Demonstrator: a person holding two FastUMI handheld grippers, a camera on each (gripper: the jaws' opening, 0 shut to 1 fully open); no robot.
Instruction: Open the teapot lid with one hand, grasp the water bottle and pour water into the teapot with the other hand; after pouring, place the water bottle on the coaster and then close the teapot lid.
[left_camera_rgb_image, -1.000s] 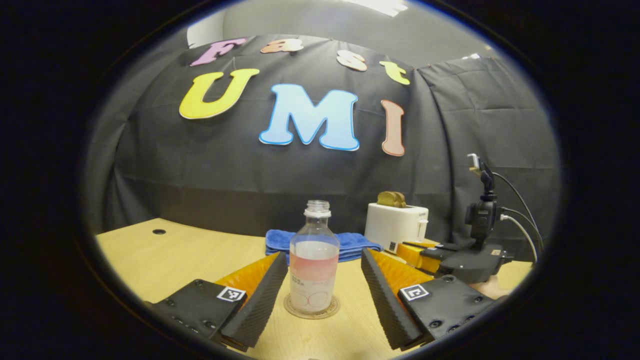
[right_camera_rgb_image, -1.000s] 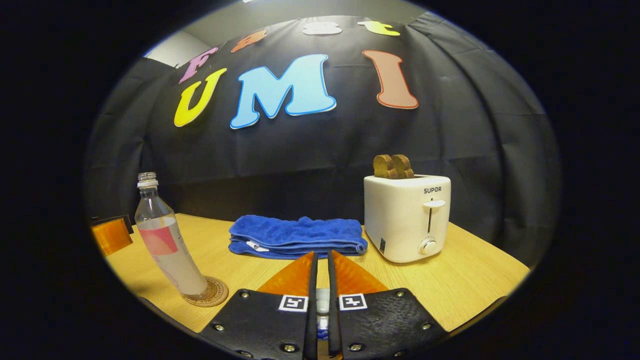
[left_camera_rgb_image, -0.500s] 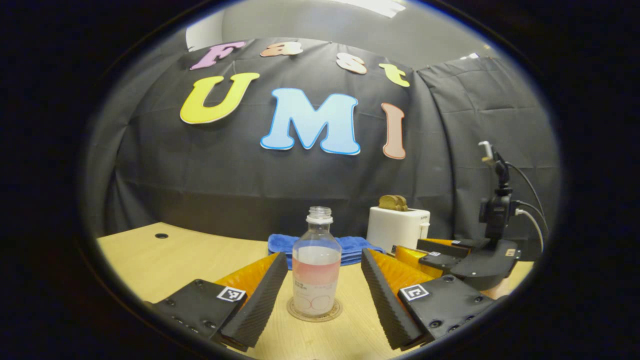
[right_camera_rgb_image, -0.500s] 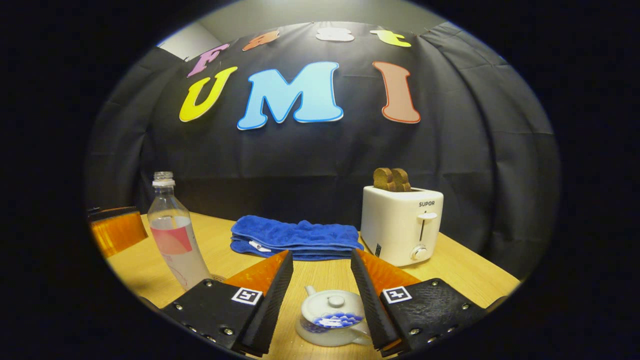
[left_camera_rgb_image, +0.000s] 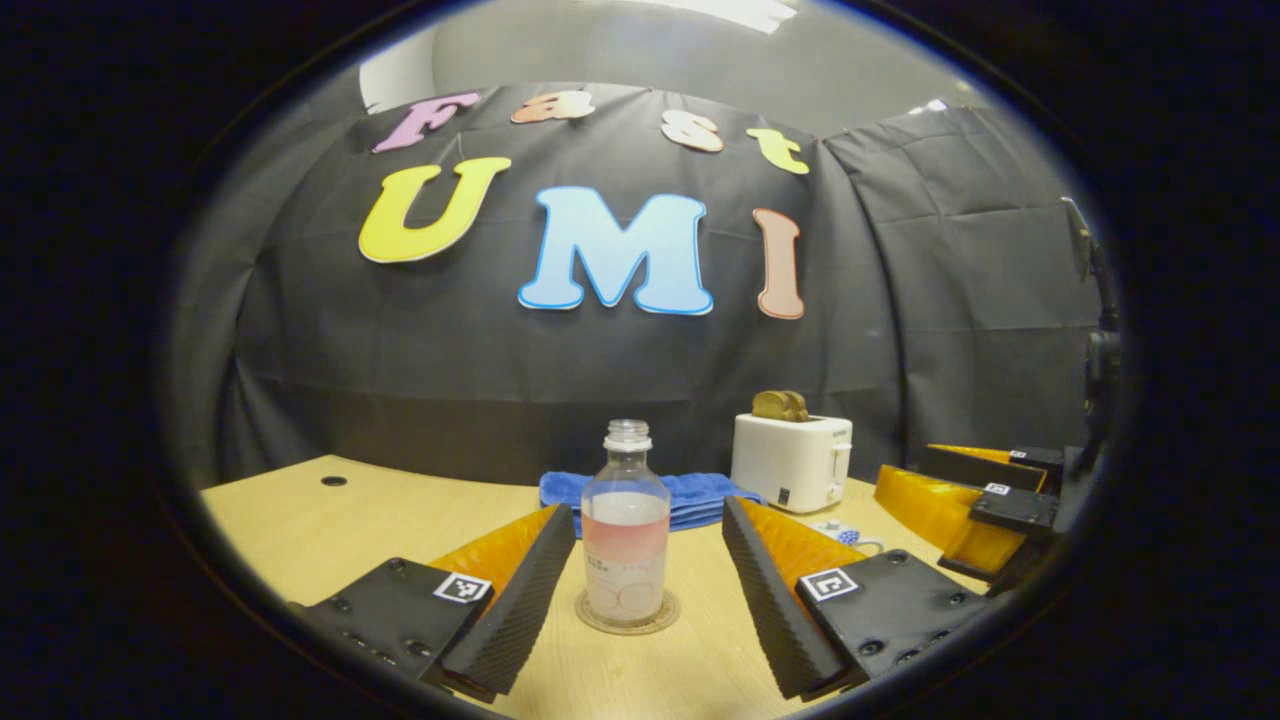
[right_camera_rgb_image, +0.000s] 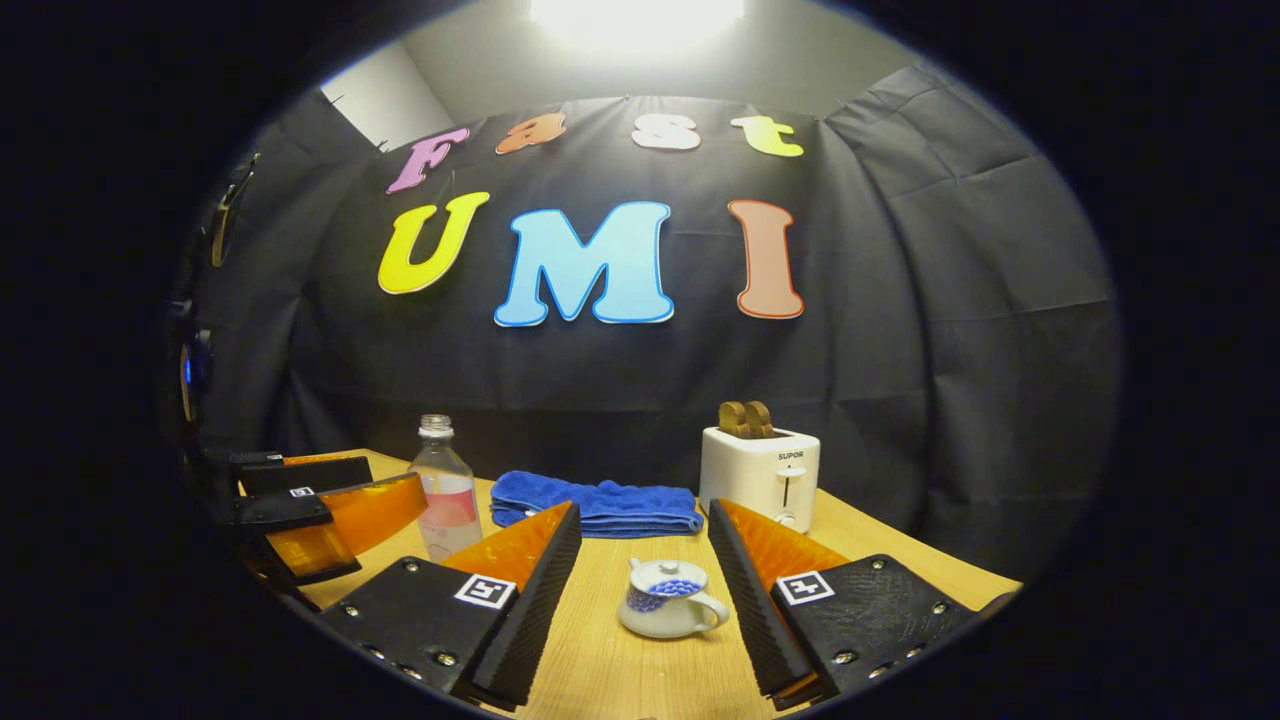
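Left gripper view: left gripper (left_camera_rgb_image: 648, 572) gapes wide around the bottle (left_camera_rgb_image: 625, 527) on its coaster (left_camera_rgb_image: 627, 613); towel (left_camera_rgb_image: 690, 495) and toaster (left_camera_rgb_image: 792, 461) behind. Right gripper (right_camera_rgb_image: 645, 570) gapes wide before the lidded teapot (right_camera_rgb_image: 668, 599).

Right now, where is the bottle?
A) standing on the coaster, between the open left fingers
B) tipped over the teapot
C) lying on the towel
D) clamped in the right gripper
A: in the left gripper view the bottle stands upright on the coaster, with the left gripper open and a gap on each side of it; the right gripper is open too, around the lidded teapot.
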